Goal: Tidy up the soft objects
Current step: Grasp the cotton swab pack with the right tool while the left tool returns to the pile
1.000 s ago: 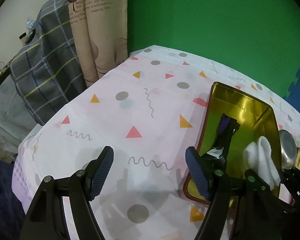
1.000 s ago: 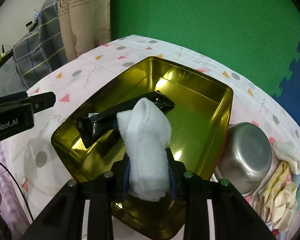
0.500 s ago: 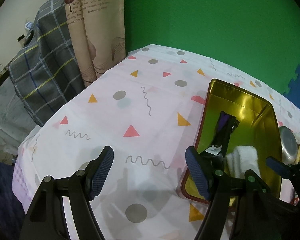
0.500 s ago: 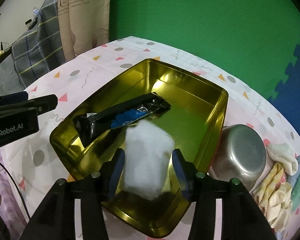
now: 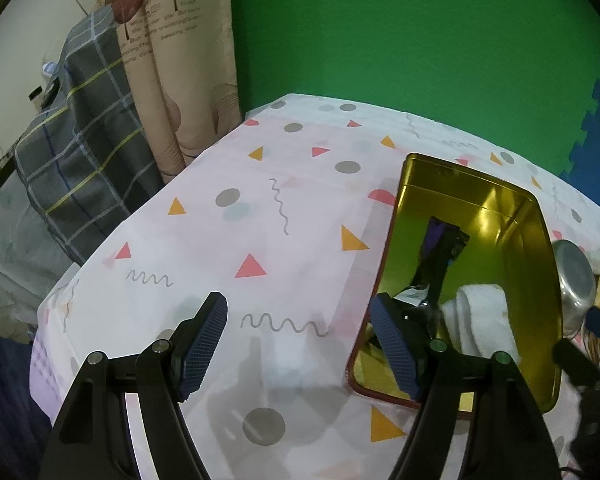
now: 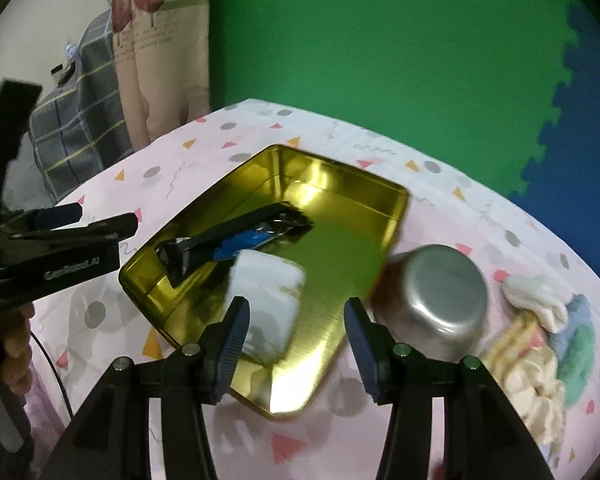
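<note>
A gold tin tray (image 6: 340, 184) (image 5: 540, 216) sits on the patterned tablecloth. A rolled white cloth (image 6: 272, 292) (image 5: 484, 316) lies in its near end, beside a black and blue packet (image 6: 236, 240) (image 5: 440, 256). My right gripper (image 6: 296, 332) is open and empty, raised above the tray's near edge, its left pad beside the cloth. My left gripper (image 5: 296, 344) is open and empty over the tablecloth, left of the tray. A pile of soft cloths (image 6: 540, 340) in white, yellow, blue and green lies at the right.
An upturned steel bowl (image 6: 440, 300) (image 5: 576, 284) stands between the tray and the cloth pile. The table's left edge drops to a plaid-covered seat (image 5: 76, 152) and a curtain (image 5: 180, 80). A green wall is behind.
My right gripper opened and let go of the white cloth, which now lies in the tray. The gripper has pulled back and swung right. My left gripper barely moved.
</note>
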A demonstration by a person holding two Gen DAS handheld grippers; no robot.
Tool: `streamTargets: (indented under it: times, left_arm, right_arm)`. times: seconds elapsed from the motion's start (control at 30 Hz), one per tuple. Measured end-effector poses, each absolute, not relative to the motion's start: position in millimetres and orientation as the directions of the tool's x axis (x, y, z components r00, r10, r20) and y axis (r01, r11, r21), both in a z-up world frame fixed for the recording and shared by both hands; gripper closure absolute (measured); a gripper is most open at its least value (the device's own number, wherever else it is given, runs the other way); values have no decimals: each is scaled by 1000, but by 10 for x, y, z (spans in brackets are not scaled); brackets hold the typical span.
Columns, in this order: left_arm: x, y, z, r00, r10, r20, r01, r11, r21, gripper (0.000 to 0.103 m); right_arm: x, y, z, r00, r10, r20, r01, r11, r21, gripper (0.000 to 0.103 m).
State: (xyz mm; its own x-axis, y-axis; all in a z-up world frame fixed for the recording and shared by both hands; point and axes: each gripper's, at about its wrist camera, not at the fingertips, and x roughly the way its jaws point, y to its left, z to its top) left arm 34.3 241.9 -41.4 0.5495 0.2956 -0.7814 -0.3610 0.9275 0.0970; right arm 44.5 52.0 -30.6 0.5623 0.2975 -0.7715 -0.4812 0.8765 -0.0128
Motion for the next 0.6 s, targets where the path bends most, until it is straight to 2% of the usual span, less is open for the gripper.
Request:
streamTargets:
  times: [0.2, 0.6]
  left_arm:
    - [347, 2289, -404, 562, 284, -777, -326, 939, 107, 31]
    - [337, 1932, -364, 599, 239, -764, -228, 966, 123, 26]
  right_arm:
    - [324, -60, -139, 610, 254, -751, -398, 917, -13, 53]
    - [234, -1748, -108, 657, 4, -754, -85, 994, -69, 53]
